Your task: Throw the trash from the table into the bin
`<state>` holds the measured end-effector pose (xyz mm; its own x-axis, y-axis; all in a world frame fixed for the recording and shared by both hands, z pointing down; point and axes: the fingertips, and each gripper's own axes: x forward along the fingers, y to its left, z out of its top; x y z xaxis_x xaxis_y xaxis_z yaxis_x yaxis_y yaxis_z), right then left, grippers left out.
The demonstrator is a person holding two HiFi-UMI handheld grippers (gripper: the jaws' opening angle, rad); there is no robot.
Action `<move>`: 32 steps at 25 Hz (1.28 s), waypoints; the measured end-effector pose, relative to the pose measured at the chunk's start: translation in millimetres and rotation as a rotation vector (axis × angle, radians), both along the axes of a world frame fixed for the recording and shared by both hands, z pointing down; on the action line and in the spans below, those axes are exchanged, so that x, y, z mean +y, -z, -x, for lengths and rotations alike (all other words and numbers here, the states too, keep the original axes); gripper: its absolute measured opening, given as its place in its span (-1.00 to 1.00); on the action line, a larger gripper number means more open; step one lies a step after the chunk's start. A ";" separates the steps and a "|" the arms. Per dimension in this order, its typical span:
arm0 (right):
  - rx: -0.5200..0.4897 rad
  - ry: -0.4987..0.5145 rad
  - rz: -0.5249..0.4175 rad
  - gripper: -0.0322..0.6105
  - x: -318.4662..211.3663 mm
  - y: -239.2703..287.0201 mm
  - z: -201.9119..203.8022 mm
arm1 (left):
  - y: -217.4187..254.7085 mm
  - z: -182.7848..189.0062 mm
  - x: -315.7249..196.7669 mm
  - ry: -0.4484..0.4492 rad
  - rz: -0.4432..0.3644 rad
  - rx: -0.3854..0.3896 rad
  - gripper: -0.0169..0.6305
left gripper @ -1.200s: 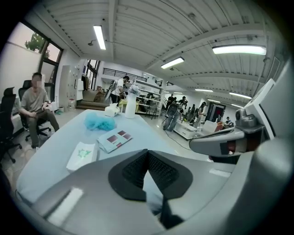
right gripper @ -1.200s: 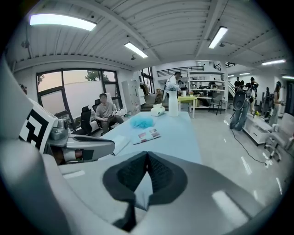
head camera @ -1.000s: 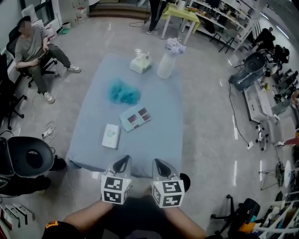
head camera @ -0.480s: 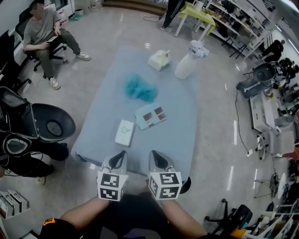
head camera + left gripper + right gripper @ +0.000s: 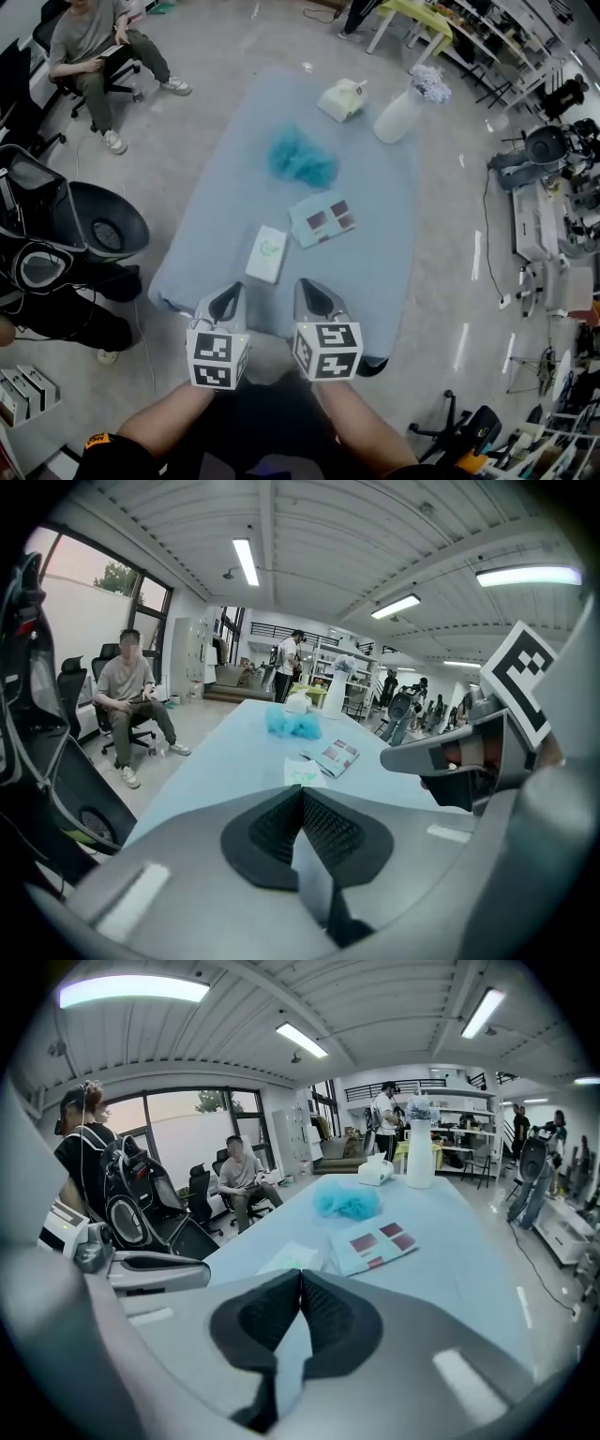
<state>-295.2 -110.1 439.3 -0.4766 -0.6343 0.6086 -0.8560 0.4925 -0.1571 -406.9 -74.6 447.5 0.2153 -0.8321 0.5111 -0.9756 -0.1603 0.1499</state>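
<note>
On the table's light blue cloth [image 5: 234, 169] lie a white and green packet [image 5: 268, 253], a pale booklet with maroon squares [image 5: 323, 220] and a fluffy teal wad [image 5: 298, 159]. My left gripper [image 5: 228, 302] and right gripper [image 5: 312, 298] hang side by side over the near edge of the table, just short of the packet. Both are shut with nothing between the pads. In the left gripper view the packet [image 5: 302, 772] shows just past the left gripper [image 5: 302, 789]. In the right gripper view the packet [image 5: 292, 1258] and the booklet [image 5: 375, 1244] lie ahead of the right gripper [image 5: 300, 1274].
A white tissue box [image 5: 341, 99] and a white vase with flowers [image 5: 403, 111] stand at the table's far end. A black round tub [image 5: 108, 223], seemingly a bin, stands on the floor at the left beside black chairs [image 5: 37, 272]. A person [image 5: 94, 47] sits far left.
Both grippers have moved forward together to the table's near edge, and the table now lies closer in the head view. Both stayed shut.
</note>
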 end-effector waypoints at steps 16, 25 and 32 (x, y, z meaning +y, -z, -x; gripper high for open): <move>-0.031 0.041 0.135 -0.83 -24.9 -41.8 33.4 | -17.6 22.0 -17.9 0.037 0.033 -0.018 -0.92; -0.045 -0.002 0.216 -0.78 -30.8 -62.0 43.1 | -24.8 33.4 -26.4 0.007 0.045 -0.039 -0.92; -0.033 -0.028 0.245 -0.72 -34.1 -69.1 50.5 | -23.7 34.7 -29.6 -0.033 0.055 -0.043 -0.92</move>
